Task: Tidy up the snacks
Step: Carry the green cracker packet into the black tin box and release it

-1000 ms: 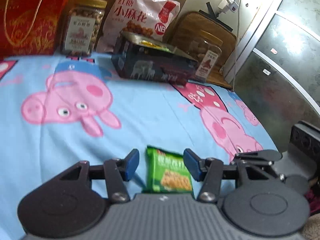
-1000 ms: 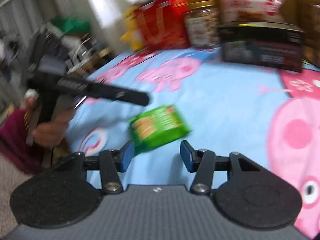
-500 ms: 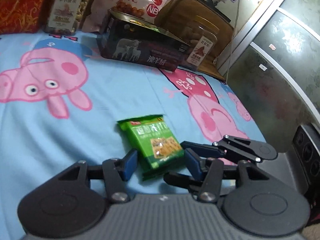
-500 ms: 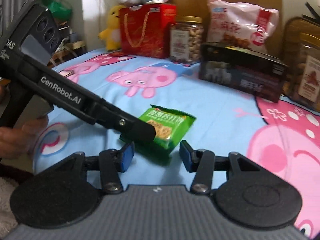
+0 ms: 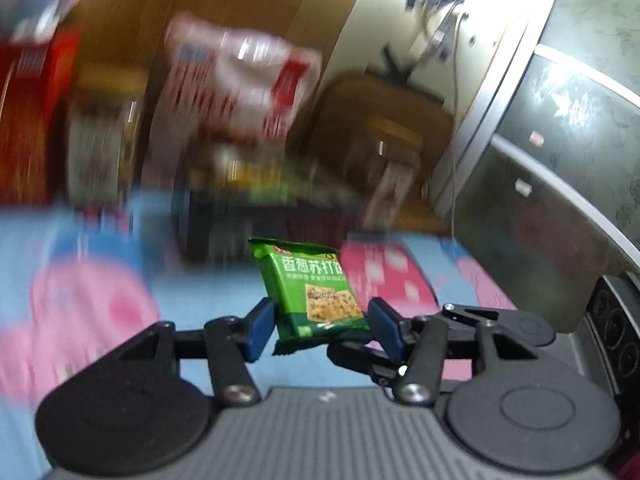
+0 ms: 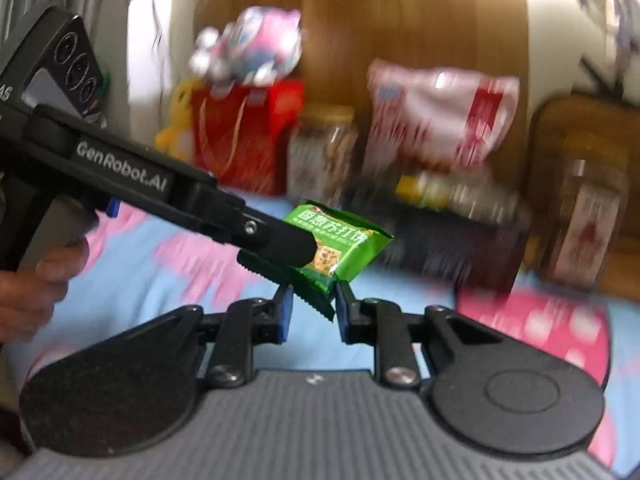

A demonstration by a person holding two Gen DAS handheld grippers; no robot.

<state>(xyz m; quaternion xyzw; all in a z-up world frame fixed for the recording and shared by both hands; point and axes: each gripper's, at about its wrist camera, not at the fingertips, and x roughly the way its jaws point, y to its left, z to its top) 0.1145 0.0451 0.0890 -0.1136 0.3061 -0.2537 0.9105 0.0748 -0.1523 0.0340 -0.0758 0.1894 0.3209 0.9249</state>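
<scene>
blurred snack bag (image 5: 240, 80) and jars (image 6: 322, 152)

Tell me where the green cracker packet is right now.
The green cracker packet is lifted above the blue bedspread, held between the left gripper and right gripper.

Green snack packet (image 6: 340, 246) held clear of the blue cartoon sheet (image 6: 132, 280). Left gripper (image 6: 280, 246) enters from nine o'clock, clamped on it. Right gripper (image 6: 314, 306) at six o'clock is closing on the packet's lower corner. Background blurred.
</scene>
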